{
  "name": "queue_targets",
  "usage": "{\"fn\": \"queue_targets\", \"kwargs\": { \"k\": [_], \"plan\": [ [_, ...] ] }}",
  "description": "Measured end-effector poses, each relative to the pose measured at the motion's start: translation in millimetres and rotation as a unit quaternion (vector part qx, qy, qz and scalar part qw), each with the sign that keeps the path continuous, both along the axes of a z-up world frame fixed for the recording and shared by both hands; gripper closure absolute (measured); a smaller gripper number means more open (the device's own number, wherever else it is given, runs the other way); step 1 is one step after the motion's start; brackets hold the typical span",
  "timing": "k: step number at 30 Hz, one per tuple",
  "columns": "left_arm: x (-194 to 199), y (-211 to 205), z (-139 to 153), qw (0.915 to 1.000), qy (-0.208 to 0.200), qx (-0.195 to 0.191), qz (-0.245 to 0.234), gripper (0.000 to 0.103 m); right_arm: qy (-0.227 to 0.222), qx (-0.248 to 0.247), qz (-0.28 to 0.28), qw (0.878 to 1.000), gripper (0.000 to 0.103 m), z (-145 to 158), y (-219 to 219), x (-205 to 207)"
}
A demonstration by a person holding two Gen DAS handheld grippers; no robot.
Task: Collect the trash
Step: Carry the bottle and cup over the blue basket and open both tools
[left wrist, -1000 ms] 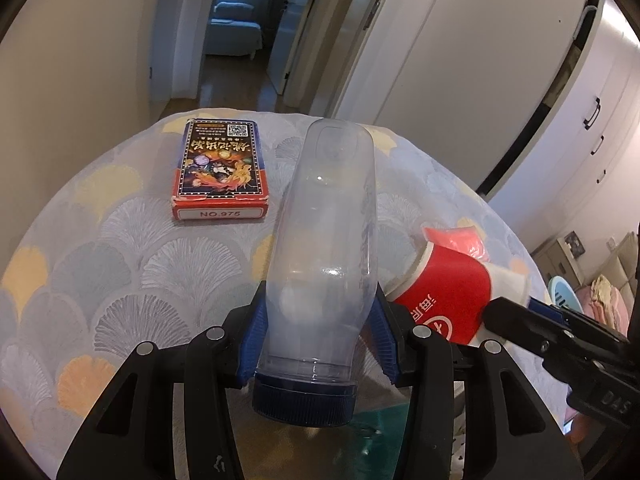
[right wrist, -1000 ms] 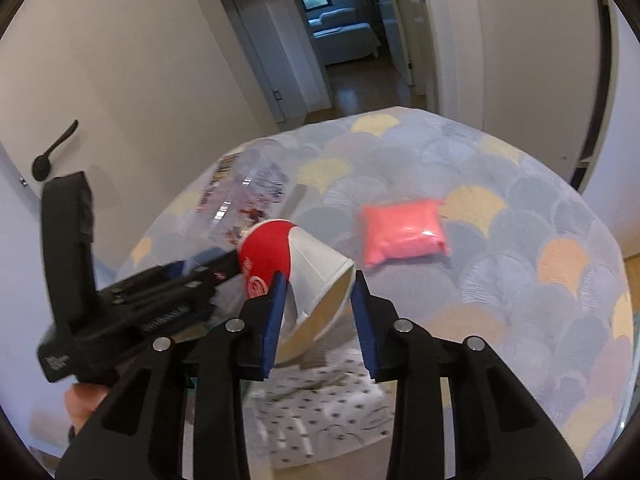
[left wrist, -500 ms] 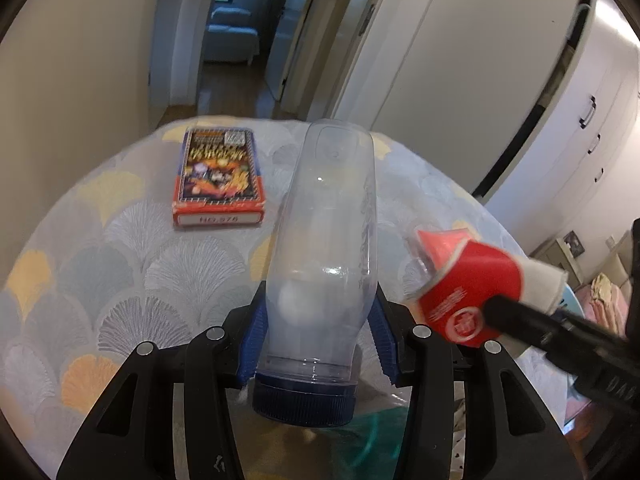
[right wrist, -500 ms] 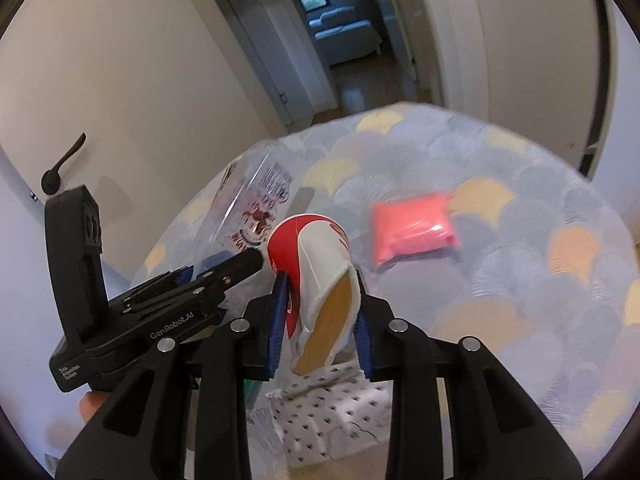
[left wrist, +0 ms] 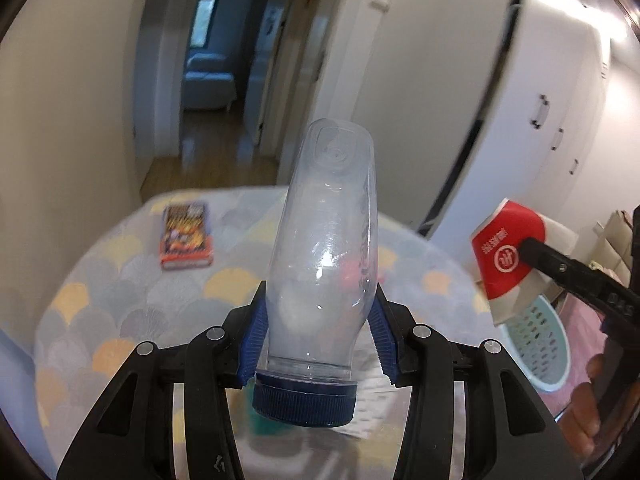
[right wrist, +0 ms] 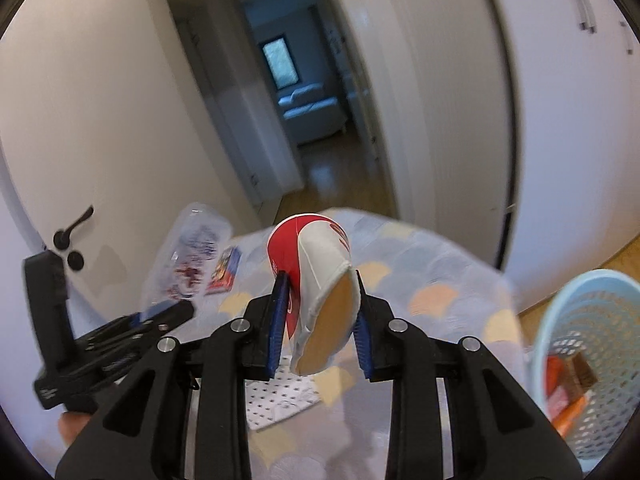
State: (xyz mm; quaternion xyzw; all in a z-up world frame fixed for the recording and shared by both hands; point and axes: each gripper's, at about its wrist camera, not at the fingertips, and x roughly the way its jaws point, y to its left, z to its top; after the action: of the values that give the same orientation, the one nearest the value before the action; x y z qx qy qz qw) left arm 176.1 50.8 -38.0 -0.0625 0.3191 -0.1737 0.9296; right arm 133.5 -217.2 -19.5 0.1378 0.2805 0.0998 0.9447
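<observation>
Right wrist view: the right gripper point(right wrist: 320, 324) has its jaws closed on a squashed red-and-white paper cup point(right wrist: 316, 280), long axis pointing forward, held above the worktop point(right wrist: 440, 280). A pale blue mesh waste basket point(right wrist: 576, 344) sits off the worktop's right edge, nearer this hand. Left gripper point(left wrist: 318, 340) clamps a clear plastic bottle point(left wrist: 326, 256) above the worktop.

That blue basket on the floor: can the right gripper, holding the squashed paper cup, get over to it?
Probably yes. The basket sits just right of the right gripper, beyond the table edge, its mouth open with nothing between. The cup is clamped firmly.
</observation>
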Motion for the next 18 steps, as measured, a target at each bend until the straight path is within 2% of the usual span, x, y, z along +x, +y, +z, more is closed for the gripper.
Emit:
{"fn": "queue_targets", "kwargs": {
  "k": [4,9,14,18],
  "plan": [
    [-25.3,-38.1,32.9,0.9989,-0.036,0.010,-0.028,0.058,-0.029,0.000,-0.045,0.999,0.076,20.4,-36.1,-26.6],
    [-45.1,-95.8,63.0,0.9949,-0.062,0.003,-0.079,0.058,-0.053,0.002,-0.106,0.993,0.076,38.8,-90.0,-61.6],
    [-58.7,-158.3,65.5,0.9898,-0.057,0.006,-0.130,0.058,-0.049,0.026,-0.169,0.984,0.076,38.3,-156.8,-91.6],
    [-62.0,-211.5,49.9,0.9849,-0.038,0.011,-0.169,0.058,-0.014,0.056,-0.213,0.975,0.076,23.0,-207.0,-105.0]
  ]
}}
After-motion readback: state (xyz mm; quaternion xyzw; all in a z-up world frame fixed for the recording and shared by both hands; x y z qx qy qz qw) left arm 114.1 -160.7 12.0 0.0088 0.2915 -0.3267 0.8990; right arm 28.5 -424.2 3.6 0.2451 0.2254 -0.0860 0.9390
